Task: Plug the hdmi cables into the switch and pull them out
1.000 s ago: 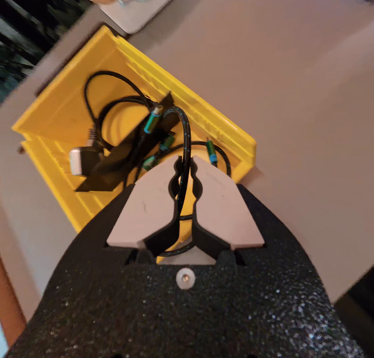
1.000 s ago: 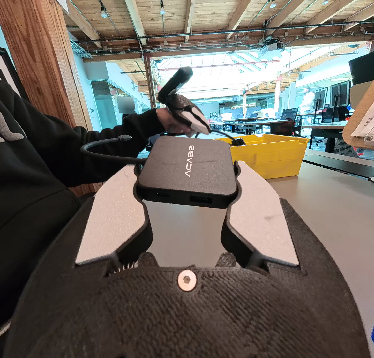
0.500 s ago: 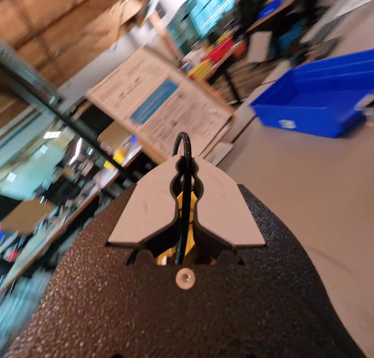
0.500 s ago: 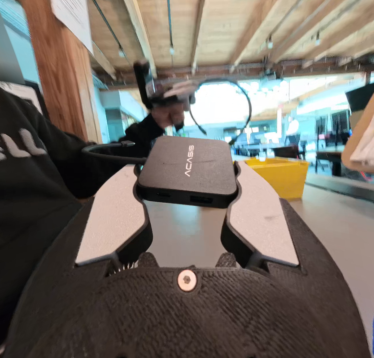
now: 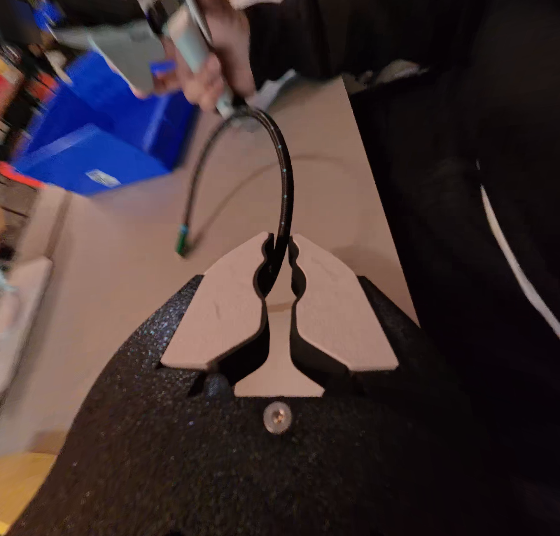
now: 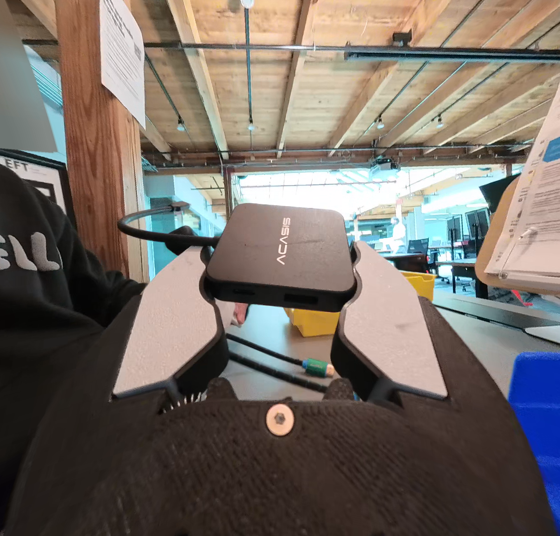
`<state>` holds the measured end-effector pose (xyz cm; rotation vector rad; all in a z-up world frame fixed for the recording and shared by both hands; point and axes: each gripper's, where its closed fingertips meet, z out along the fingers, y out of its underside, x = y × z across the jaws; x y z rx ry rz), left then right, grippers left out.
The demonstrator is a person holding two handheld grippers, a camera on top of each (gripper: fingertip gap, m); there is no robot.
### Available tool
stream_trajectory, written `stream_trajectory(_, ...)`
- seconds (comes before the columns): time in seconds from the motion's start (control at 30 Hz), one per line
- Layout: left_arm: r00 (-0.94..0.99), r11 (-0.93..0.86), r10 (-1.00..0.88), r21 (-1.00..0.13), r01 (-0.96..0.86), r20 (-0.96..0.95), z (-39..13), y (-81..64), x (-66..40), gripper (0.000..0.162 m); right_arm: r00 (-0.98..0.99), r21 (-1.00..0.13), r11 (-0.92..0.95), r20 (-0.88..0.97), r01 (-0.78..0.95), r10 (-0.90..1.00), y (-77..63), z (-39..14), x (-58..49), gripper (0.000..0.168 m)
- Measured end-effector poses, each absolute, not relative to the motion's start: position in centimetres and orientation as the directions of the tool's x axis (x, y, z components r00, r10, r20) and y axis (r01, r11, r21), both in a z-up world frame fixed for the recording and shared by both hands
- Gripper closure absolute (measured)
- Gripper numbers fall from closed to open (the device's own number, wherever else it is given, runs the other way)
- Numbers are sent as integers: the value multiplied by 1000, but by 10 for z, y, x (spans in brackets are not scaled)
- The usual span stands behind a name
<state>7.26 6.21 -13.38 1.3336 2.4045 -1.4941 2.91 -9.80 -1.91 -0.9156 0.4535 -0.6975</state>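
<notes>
My left gripper (image 5: 279,239) is shut on a black braided HDMI cable (image 5: 286,182). The cable arcs up and over to the left, and its green plug (image 5: 181,245) hangs down by the tabletop. My right gripper (image 6: 278,248) is shut on the sides of the black switch (image 6: 281,248) and holds it flat above the table, ports facing the camera. The switch's own thin lead (image 6: 151,232) loops off to the left. In the right wrist view the green plug (image 6: 315,367) lies on the table below the switch. A hand (image 5: 218,67) holds the blurred right gripper at the top of the left wrist view.
Blue bins (image 5: 91,158) stand at the left of the beige table (image 5: 121,309); one corner also shows in the right wrist view (image 6: 536,415). The yellow bin (image 6: 312,321) sits behind the switch. A paper stand (image 6: 530,233) is at right. The person's dark clothing (image 5: 454,188) fills the right side.
My left gripper has lifted the cable out of the yellow bin and swung it over to the table in front of the person. The right gripper has tilted upward, still holding the switch.
</notes>
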Motion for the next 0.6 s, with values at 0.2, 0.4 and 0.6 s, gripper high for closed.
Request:
stream_trajectory(0.2,-800,430,543,-734,526,-255,-164,73,111,123,685,-880,357,-52,313,-727,-90,-29,38,82)
stream_trajectory(0.4,-958,596,160,-750,286,-239,-161,37,161,119,698,-911,310,-35,272,-715,-79,-39,43,82)
stream_trajectory(0.6,-986,715,-71,-697,56,-152,-183,2,195,118,717,-911,316,-34,264,-697,-76,-39,41,82)
